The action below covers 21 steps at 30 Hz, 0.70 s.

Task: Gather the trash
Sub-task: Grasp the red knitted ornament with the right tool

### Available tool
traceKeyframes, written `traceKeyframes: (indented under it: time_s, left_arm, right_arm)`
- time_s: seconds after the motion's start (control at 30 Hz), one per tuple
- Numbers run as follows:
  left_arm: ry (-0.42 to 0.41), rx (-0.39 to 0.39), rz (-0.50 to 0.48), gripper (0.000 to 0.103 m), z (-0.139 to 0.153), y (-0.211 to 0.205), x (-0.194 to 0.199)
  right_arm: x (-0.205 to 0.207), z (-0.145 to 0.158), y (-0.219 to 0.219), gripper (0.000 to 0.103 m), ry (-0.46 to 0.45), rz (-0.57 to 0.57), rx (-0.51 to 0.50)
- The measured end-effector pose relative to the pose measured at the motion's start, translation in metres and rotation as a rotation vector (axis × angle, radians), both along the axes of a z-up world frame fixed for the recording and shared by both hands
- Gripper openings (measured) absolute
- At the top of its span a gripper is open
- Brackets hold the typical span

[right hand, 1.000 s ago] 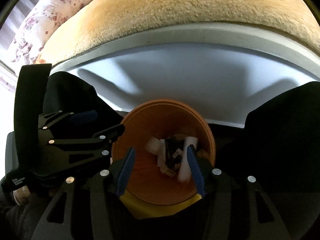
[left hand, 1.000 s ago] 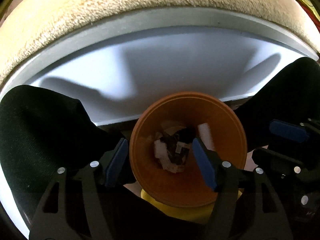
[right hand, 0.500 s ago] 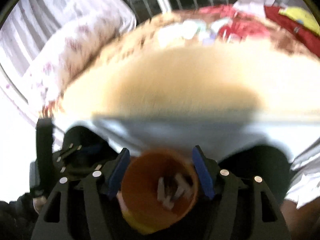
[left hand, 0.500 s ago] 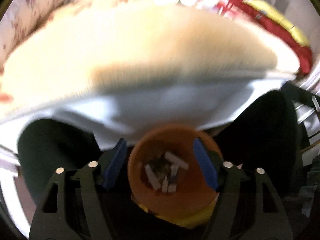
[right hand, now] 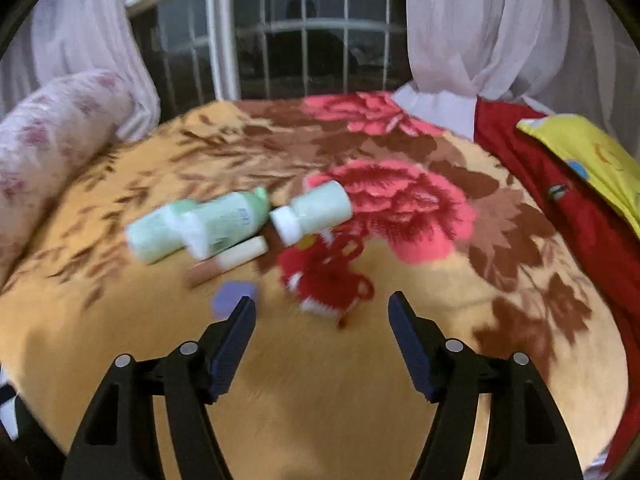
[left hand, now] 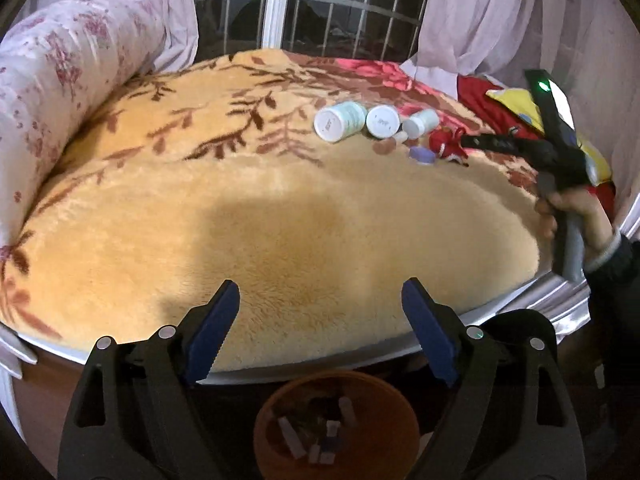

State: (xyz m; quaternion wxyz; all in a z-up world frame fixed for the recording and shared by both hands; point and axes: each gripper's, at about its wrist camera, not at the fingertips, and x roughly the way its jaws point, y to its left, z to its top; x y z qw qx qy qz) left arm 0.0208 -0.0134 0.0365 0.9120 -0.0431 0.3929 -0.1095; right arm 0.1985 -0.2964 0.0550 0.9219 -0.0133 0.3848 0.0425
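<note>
An orange trash bin (left hand: 336, 426) with small white scraps inside stands on the floor below the bed edge, under my open, empty left gripper (left hand: 320, 324). On the blanket lie pale green bottles (right hand: 224, 222) (left hand: 340, 121), a small white-capped bottle (right hand: 314, 212), a white and brown tube (right hand: 228, 262), a purple cap (right hand: 232, 298) and a red and white crumpled piece (right hand: 324, 280). My right gripper (right hand: 322, 316) is open and empty, just in front of the red piece. It also shows at the right of the left wrist view (left hand: 560, 152).
A tan floral blanket (left hand: 260, 220) covers the bed. A floral bolster (left hand: 48, 80) lies at the left. Red and yellow cloth (right hand: 580, 168) lies at the right. A barred window (right hand: 304, 40) with curtains is behind the bed.
Both grippers rose from over the orange bin to above the bed. The right gripper moved forward over the blanket to the pile of bottles.
</note>
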Motion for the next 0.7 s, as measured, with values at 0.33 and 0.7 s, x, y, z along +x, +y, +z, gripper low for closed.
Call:
traceKeyframes:
  time_s: [0.33, 0.7]
  left_arm:
    - [0.021, 0.030, -0.011, 0.081, -0.018, -0.007, 0.008]
    - [0.017, 0.045, -0.009, 0.082, -0.018, -0.012, 0.007]
  right_arm:
    - [0.056, -0.023, 0.003, 0.069, 0.135, 0.027, 0.046]
    - [0.073, -0.047, 0.003, 0.025, 0.215, -0.025, 0.017]
